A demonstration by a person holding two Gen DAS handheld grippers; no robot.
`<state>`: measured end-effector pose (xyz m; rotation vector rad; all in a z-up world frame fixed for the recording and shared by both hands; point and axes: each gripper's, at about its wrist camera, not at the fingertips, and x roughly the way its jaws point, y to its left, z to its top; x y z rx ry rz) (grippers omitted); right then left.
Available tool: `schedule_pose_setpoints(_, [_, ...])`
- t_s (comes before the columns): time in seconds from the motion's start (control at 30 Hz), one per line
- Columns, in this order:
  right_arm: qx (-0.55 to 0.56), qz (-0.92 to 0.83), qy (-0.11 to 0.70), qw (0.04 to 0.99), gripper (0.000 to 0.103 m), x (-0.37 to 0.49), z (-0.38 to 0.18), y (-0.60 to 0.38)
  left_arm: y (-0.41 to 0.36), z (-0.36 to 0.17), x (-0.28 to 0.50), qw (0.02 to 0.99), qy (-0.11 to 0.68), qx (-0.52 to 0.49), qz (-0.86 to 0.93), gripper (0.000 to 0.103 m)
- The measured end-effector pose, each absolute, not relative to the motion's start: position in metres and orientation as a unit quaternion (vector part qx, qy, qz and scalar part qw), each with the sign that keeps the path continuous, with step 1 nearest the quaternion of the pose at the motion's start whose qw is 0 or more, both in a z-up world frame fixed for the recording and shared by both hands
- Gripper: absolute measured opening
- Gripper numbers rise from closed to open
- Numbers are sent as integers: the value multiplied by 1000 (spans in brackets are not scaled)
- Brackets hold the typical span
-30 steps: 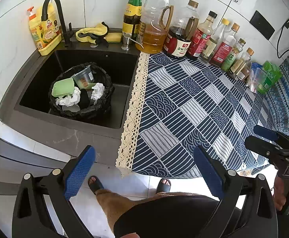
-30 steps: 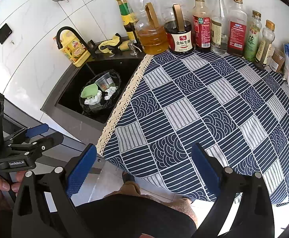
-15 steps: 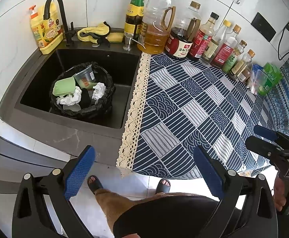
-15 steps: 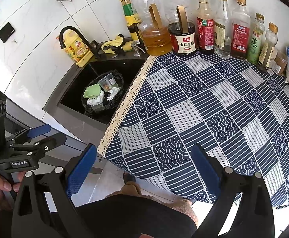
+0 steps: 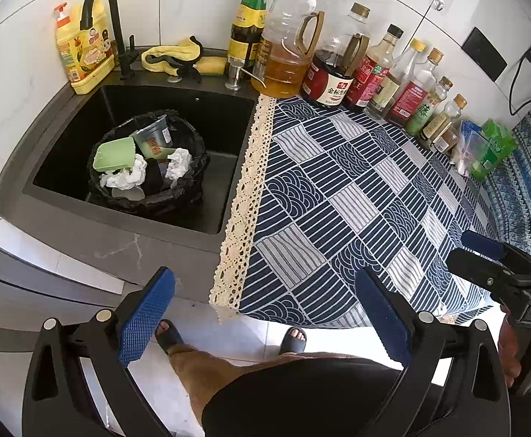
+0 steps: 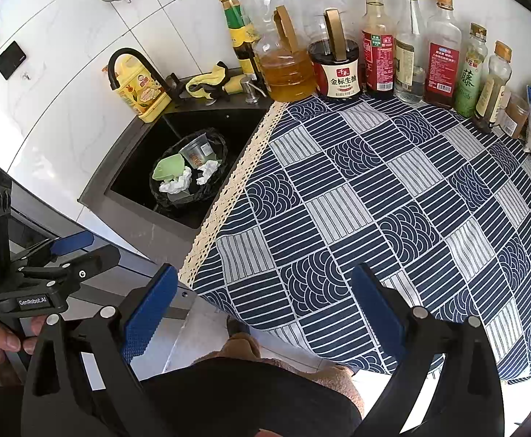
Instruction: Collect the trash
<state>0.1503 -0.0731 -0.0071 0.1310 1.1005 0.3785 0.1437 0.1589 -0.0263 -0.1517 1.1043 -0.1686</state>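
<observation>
Trash bin (image 5: 149,178) (in the sink (image 5: 229,116)) lies well beyond both wide-spread, empty grippers (image 5: 265,313) (image 6: 262,309).

- Left gripper (image 5: 265,317): black frame, blue ribbed pads (image 5: 145,317) on its fingers, silver screws at the joints.
- Right gripper (image 6: 262,313): same black frame and blue pads; its side reads "DAS".
- Left gripper's side label reads "GenRobot.AI".
- Person: black shorts (image 5: 302,393), bare legs, dark sandals (image 5: 169,335).
</observation>
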Motion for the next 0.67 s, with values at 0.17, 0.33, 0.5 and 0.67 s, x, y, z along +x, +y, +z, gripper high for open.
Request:
schedule_pose_setpoints(0.17, [62, 179, 519, 833, 95, 151, -7, -74, 157, -27, 144, 846, 523, -67, -75, 96])
schedule_pose_setpoints(0.33, [63, 179, 520, 833, 95, 151, -7, -74, 155, -27, 144, 848, 521, -62, -76, 96])
schedule_pose_setpoints(0.5, [65, 177, 519, 834, 95, 152, -7, -75, 156, -27, 144, 847, 522, -68, -73, 96])
schedule_pose_setpoints(0.67, [66, 178, 519, 833, 95, 153, -7, -76, 159, -26, 147, 847, 522, -72, -70, 96])
